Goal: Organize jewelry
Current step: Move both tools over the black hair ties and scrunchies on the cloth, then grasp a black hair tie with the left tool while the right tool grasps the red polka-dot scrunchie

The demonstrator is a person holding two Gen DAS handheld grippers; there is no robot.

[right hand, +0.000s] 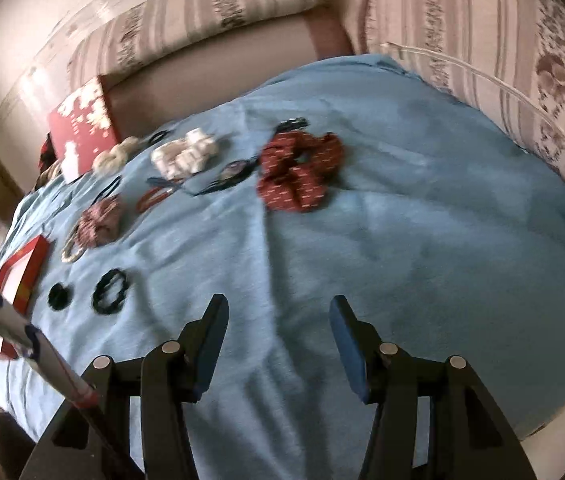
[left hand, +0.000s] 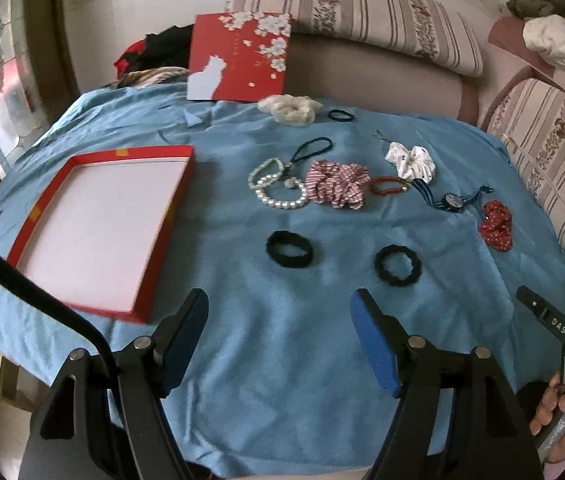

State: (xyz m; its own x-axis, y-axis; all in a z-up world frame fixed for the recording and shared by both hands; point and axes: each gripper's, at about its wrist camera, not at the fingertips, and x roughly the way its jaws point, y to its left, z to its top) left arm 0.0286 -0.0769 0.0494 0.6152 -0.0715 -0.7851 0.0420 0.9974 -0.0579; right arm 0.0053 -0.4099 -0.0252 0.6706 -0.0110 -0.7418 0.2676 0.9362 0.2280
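An empty red tray with a white floor [left hand: 58,208] lies at the left of the blue cloth [left hand: 282,340]. Hair ties and bracelets lie spread across the cloth: a pearl bracelet [left hand: 280,203], a red-striped scrunchie [left hand: 336,184], two black hair ties [left hand: 289,249] [left hand: 398,265], a white scrunchie [left hand: 410,162], a dark red scrunchie [left hand: 496,224]. My left gripper [left hand: 280,304] is open and empty, above the cloth near the black ties. My right gripper [right hand: 278,312] is open and empty; the dark red scrunchie [right hand: 300,170] lies ahead of it.
The red box lid with white flowers [left hand: 238,58] leans at the back against a striped sofa [left hand: 362,8]. A cream scrunchie [left hand: 290,108] and a thin dark tie [left hand: 341,115] lie by it. The right gripper's body [left hand: 550,320] shows at the right edge.
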